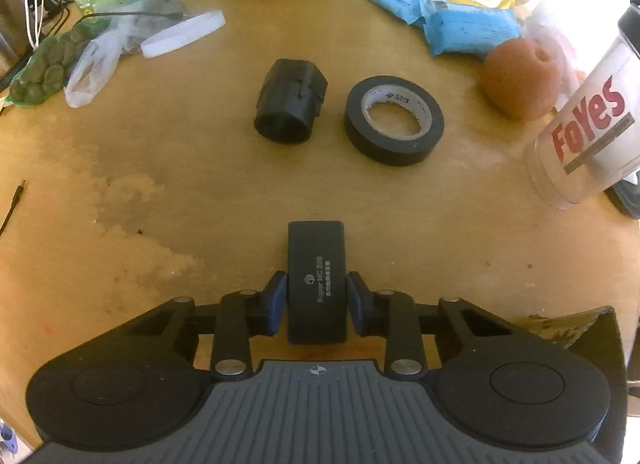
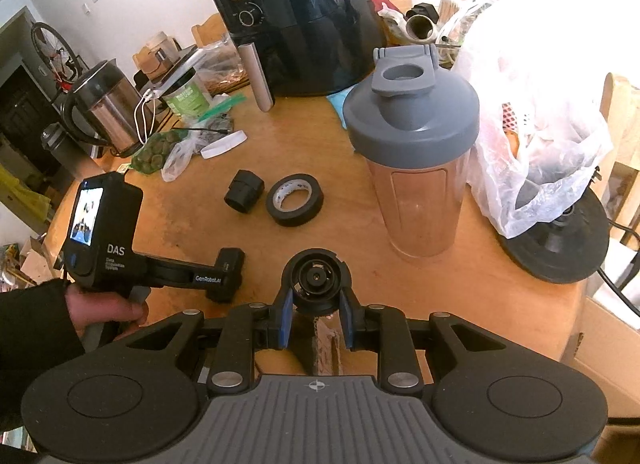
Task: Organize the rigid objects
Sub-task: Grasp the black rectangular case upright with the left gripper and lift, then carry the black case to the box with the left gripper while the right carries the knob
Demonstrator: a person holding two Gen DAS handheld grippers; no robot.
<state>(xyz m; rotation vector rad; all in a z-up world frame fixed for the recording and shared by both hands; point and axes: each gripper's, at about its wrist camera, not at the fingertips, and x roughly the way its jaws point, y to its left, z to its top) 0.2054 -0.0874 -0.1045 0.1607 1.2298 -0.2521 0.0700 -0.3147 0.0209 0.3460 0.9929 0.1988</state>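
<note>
Black plastic fills the left wrist view: the left tongs [image 1: 316, 300] pinch a small black box [image 1: 316, 272] with pale lettering, their blue pads [image 1: 277, 304] pressed on its two long sides. The box lies on the wooden bench [image 1: 160, 204], nearer the camera than the black tape roll [image 1: 394, 120], which lies flat with a short black tube piece [image 1: 290, 102] just to its left. To do the step well, I judge the lift should go straight up with the grip square, since the pads hold only the rear half of the box and it could swing. The underside of the box is hidden, so contact with the bench cannot be told.

In the right wrist view, the right tongs [image 2: 316, 304] clasp a round black part [image 2: 316, 274] with a lens-like centre, nearer the camera than the tape roll [image 2: 294, 200]. A hand [image 2: 102, 306] holds the left gripper body left of the roll; its tongs and box are mostly edge-on and hard to read. The grey-lidded shaker [image 2: 412, 168] stands right of the roll. What the round part is stays unclear.
</note>
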